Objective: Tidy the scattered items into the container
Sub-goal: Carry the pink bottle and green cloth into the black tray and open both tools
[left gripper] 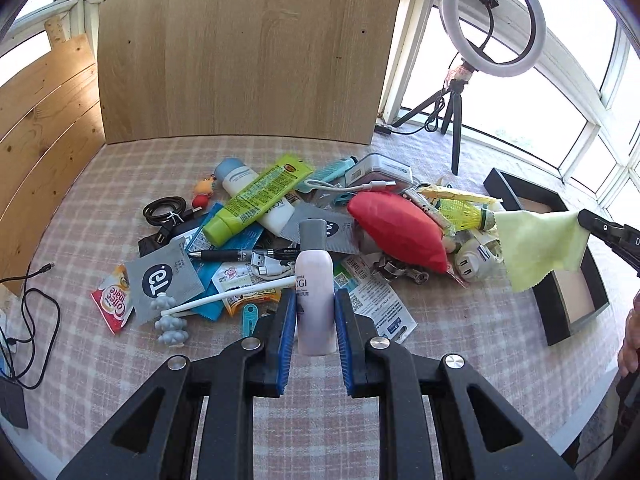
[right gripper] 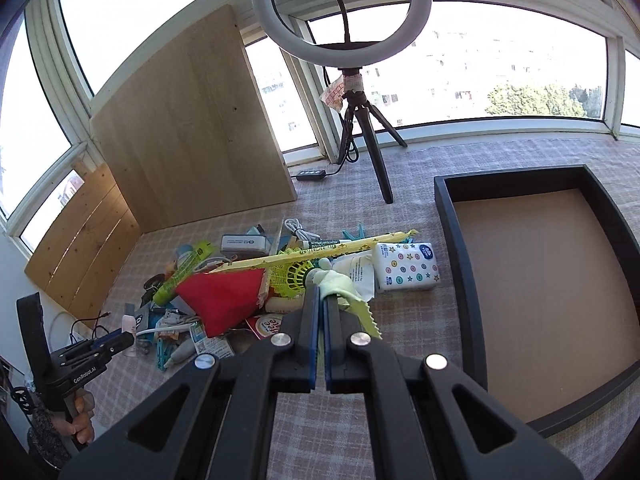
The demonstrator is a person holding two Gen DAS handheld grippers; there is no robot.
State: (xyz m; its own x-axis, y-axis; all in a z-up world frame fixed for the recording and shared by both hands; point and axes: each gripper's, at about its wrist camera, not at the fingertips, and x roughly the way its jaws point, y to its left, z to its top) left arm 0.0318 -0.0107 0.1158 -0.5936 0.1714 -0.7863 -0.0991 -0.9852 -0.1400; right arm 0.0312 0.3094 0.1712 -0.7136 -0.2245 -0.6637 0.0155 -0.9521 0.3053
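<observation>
The left gripper (left gripper: 315,312) is built of matte black plastic: two angular arms with triangular cut-outs, joined by round silver screws, each finger faced with a ribbed blue pad (left gripper: 289,320). The right gripper (right gripper: 320,312) is made the same way, black linkage, silver screws and blue pads. On the left gripper's body, as seen from the right wrist camera, white lettering "GenRobot.AI" is printed above a black handle. A dark speckled sleeve (right gripper: 44,432) is worn at that hand
</observation>
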